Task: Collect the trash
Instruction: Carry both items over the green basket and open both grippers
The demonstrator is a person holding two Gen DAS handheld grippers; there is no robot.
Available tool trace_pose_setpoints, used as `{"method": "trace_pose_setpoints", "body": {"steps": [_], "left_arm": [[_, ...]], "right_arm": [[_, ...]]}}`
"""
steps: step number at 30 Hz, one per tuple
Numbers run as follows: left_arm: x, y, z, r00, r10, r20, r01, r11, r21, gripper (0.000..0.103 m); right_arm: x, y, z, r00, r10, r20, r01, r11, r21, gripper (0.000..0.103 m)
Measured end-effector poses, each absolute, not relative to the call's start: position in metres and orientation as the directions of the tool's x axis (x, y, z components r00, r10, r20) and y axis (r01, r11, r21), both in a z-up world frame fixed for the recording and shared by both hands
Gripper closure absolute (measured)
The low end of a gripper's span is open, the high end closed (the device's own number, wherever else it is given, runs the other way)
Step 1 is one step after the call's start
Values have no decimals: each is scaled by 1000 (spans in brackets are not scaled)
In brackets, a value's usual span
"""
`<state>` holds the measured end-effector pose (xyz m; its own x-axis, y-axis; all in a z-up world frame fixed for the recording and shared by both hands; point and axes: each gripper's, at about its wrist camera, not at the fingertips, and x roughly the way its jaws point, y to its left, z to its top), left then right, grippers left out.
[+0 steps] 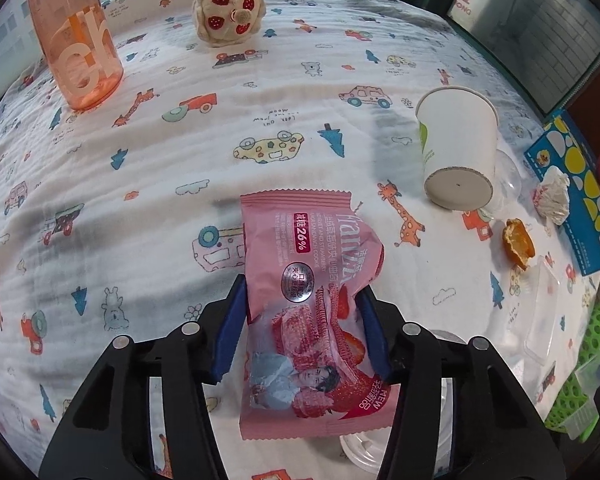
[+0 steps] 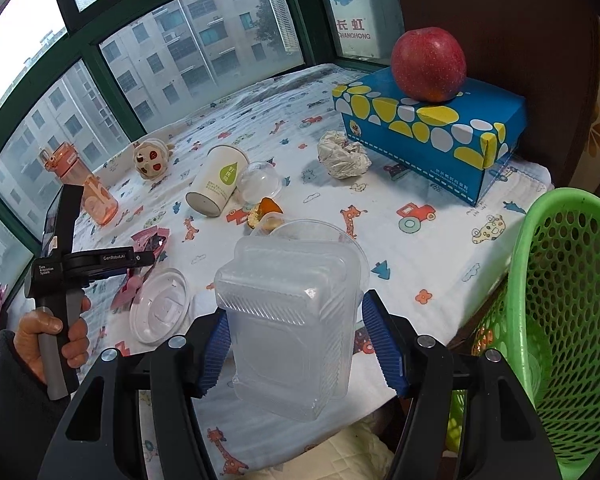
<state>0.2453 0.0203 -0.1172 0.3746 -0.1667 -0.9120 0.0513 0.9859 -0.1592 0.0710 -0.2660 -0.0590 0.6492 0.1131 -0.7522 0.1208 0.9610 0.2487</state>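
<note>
A pink cookie wrapper (image 1: 300, 280) lies on the patterned cloth (image 1: 140, 152), and my left gripper (image 1: 302, 288) is shut on it; the blue pads press both edges and the right edge is creased. In the right wrist view the same wrapper (image 2: 150, 240) shows under the hand-held left tool. My right gripper (image 2: 296, 306) is shut on a clear plastic container (image 2: 292, 320), held above the table's near edge. Loose on the cloth are a tipped paper cup (image 2: 216, 184), a crumpled tissue (image 2: 342, 154), an orange peel (image 2: 264, 210) and a clear round lid (image 2: 160, 304).
A green mesh basket (image 2: 560, 300) stands off the table's right edge. A blue tissue box (image 2: 432, 120) with a red apple (image 2: 428, 64) sits at the back right. An orange bottle (image 1: 74, 40) and a plush toy (image 1: 228, 8) stand by the window.
</note>
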Motion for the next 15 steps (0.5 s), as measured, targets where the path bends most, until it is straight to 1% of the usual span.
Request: {"method": "trace_pose_setpoints", "body": {"steps": [2,9,15], "left_arm": [[238,20,-111,386,-180,-905,62,984,-169,55],[212,11,-78,443,-221,-869,93,975,-200,56],[188,-19,-39,480,-295,-826,183,955,-235,56]], "right_arm": [[65,-271,-55,657,108,-746,124,960,249,42],[39,-297,-39,684,85,-724,147,957,250,42],[13,-332,-36,689,10,-725,222,949,224,42]]}}
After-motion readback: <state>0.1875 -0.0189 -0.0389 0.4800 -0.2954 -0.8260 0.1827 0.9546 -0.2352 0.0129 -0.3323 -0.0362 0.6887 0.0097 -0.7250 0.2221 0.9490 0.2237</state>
